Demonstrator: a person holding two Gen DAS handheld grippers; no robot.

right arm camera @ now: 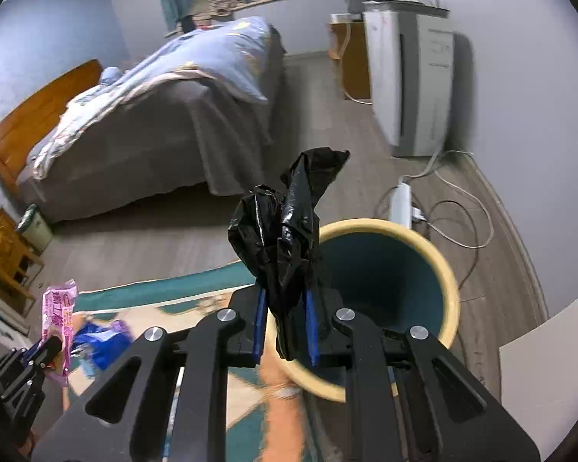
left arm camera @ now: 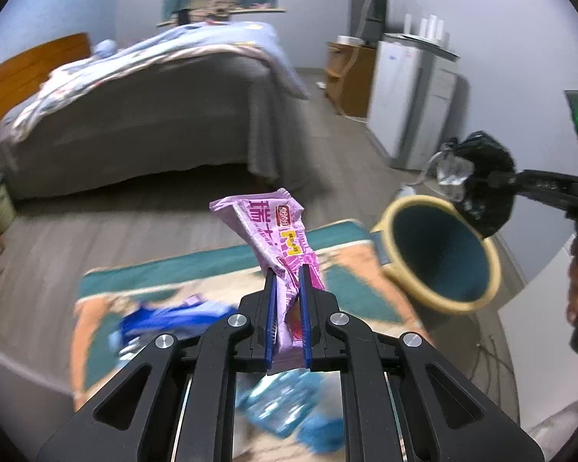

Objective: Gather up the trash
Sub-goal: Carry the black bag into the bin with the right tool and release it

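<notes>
Left gripper (left arm camera: pixel 288 281) pinched a pink snack wrapper (left arm camera: pixel 273 231). Right gripper (right arm camera: pixel 285 308) clamped a crumpled black plastic bag (right arm camera: pixel 285 223), just above the yellow-rimmed bin (right arm camera: pixel 452 288).

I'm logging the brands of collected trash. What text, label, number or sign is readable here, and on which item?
Pink wrapper in the left gripper: large Chinese characters, a small red logo and a yellow mark; too blurred and creased to read.
Black plastic bag in the right gripper: no print.
Bin: no label showing.
White appliance: faint panel markings, too small to read.
</notes>
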